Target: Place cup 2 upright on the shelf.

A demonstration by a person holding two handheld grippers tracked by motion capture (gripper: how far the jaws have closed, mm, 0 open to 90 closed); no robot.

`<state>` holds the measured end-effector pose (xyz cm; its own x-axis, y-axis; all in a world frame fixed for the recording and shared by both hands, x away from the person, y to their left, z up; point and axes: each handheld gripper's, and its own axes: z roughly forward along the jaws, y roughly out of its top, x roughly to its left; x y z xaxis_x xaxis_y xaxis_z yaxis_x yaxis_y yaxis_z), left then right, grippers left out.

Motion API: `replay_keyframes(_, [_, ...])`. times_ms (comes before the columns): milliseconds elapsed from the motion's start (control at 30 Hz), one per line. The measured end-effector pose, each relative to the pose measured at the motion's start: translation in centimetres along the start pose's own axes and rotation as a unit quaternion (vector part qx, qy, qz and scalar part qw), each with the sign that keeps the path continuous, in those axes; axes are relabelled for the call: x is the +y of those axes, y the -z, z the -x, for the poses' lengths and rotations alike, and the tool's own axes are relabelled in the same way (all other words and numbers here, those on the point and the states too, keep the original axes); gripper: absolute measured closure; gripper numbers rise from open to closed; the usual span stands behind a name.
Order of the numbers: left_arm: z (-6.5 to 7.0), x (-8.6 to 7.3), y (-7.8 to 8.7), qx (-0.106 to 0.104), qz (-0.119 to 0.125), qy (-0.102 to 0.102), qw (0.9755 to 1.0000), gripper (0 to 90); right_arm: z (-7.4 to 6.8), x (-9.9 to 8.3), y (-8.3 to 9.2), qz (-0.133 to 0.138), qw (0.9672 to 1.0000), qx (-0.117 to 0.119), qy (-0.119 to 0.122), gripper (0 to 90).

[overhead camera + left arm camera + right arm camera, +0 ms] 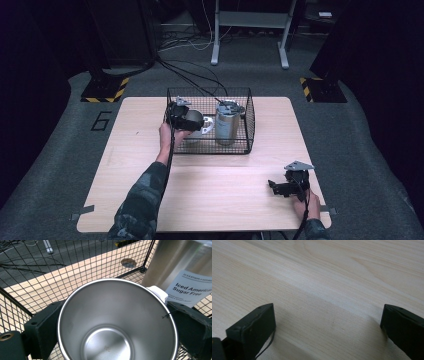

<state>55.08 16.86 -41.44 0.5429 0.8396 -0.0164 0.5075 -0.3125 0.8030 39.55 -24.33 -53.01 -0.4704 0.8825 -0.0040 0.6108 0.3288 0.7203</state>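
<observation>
Wire basket stands at the far middle of the table in the high view; inside it, the left gripper holds a steel cup beside a tall steel tumbler, while the right gripper rests near the table's front right corner. Left gripper view: the jaws clamp the steel cup on both sides, open mouth facing the camera, labelled tumbler just behind. Right gripper view: jaws wide apart over bare table.

Silver mug, black wire basket
</observation>
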Motion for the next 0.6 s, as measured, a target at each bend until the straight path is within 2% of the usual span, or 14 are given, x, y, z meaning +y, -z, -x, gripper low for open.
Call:
replay_keyframes(400, [-0.09, -0.61, -0.68, 0.004, -0.010, 0.002, 0.9999, 6.2, 0.00, 0.00, 0.00, 0.000, 1.0000, 0.000, 0.000, 0.0])
replay_keyframes(600, [-0.17, -0.89, -1.01, -0.001, -0.014, 0.007, 0.9999, 6.1, 0.00, 0.00, 0.00, 0.000, 1.0000, 0.000, 0.000, 0.0])
